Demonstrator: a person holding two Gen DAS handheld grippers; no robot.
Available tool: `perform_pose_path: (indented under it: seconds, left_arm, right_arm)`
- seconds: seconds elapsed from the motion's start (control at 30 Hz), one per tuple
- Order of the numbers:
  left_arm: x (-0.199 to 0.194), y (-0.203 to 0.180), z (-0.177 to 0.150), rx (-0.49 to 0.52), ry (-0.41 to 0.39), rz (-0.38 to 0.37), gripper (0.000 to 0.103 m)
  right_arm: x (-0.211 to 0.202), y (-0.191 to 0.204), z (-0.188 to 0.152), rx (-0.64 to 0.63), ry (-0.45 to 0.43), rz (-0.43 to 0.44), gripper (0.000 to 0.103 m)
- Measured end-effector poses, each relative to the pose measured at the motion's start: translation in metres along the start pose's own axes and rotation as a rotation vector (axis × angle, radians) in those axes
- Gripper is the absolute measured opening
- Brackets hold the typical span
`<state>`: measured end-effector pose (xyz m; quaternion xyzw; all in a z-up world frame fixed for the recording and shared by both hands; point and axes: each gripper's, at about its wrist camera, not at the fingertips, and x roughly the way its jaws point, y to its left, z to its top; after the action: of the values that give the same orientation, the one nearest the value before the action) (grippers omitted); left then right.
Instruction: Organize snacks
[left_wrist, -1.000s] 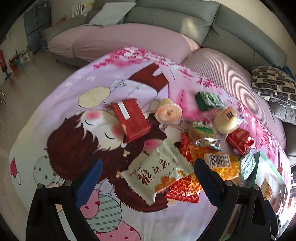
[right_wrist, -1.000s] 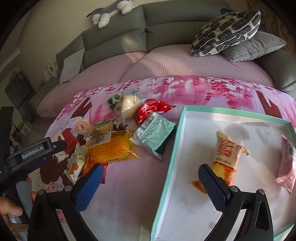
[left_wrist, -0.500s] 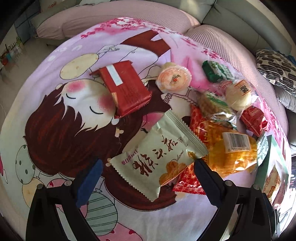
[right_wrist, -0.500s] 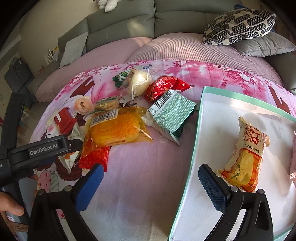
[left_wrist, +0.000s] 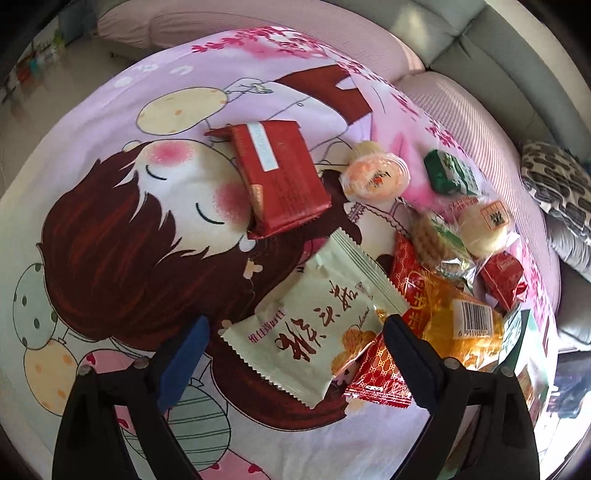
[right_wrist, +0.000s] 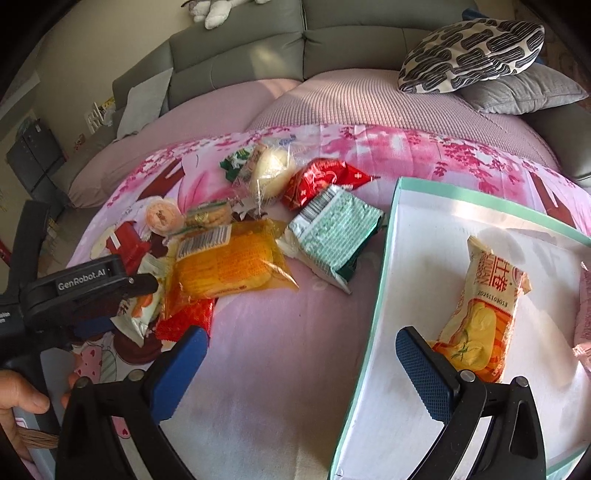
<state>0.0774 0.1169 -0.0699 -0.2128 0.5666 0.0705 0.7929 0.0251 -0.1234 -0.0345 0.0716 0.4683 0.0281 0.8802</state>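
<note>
My left gripper (left_wrist: 295, 328) points down over a cream snack packet (left_wrist: 314, 325) with dark red lettering. Its jaws are closing, the packet lies between them, and the pads stand clear of its edges. That packet overlaps a red patterned packet (left_wrist: 380, 373) and an orange packet (left_wrist: 461, 332). In the right wrist view, my right gripper (right_wrist: 301, 336) stands open and holds nothing, straddling the teal rim of a white tray (right_wrist: 384, 258). A yellow-orange snack (right_wrist: 484, 306) and a pink packet (right_wrist: 583, 314) lie in the tray.
A red wafer pack (left_wrist: 280, 184), jelly cup (left_wrist: 376, 177), green packet (left_wrist: 450, 173), wrapped bun (left_wrist: 484, 229) and mint-green packet (right_wrist: 336, 232) lie scattered on the cartoon-print cloth (left_wrist: 110, 221). A grey sofa with cushions (right_wrist: 472, 51) curves behind. A hand (right_wrist: 18, 395) holds the left gripper.
The left gripper has come down closer to the cream packet, which now sits between its fingers, and its jaws have narrowed a little. The right gripper has hardly moved.
</note>
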Motion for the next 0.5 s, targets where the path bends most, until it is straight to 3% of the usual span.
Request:
perform_pose_path:
  seconds: [0.5]
  left_arm:
    - [-0.001, 0.008, 0.009, -0.061, 0.022, -0.073, 0.092]
  right_arm:
    - [0.028, 0.052, 0.030, -0.185, 0.001, 0.012, 0.103]
